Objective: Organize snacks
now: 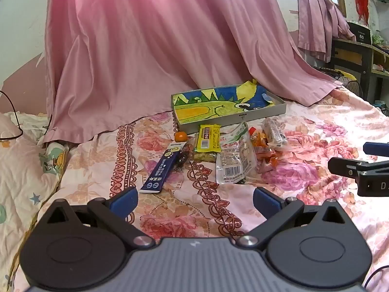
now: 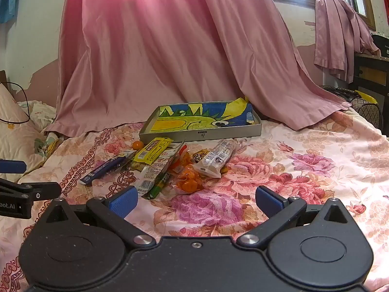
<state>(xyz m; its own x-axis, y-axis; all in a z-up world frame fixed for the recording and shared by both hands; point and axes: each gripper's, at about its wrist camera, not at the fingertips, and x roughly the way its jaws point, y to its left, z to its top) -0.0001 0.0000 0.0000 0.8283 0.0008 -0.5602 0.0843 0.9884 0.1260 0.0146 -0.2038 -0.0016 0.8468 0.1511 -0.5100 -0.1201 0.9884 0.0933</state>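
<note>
A pile of snacks lies on a floral bedspread in front of a shallow grey box [image 1: 262,116] [image 2: 218,133] lined with a bright dinosaur drawing. In the pile are a blue stick pack [image 1: 161,169] [image 2: 104,169], a yellow bar [image 1: 208,138] [image 2: 153,151], a clear white packet [image 1: 234,155] [image 2: 155,170], orange wrapped sweets [image 1: 263,146] [image 2: 188,182], a whitish bar [image 1: 274,131] [image 2: 216,159] and a small orange ball [image 1: 181,136] [image 2: 137,144]. My left gripper [image 1: 195,200] is open, short of the pile. My right gripper [image 2: 195,200] is open too, nothing between its fingers.
A pink curtain [image 1: 150,48] [image 2: 170,43] drapes onto the bed behind the box. A pillow and a black cable [image 1: 12,121] lie at the left. Dark furniture [image 1: 352,56] stands at the right beyond the bed's edge. Each gripper shows at the edge of the other's view.
</note>
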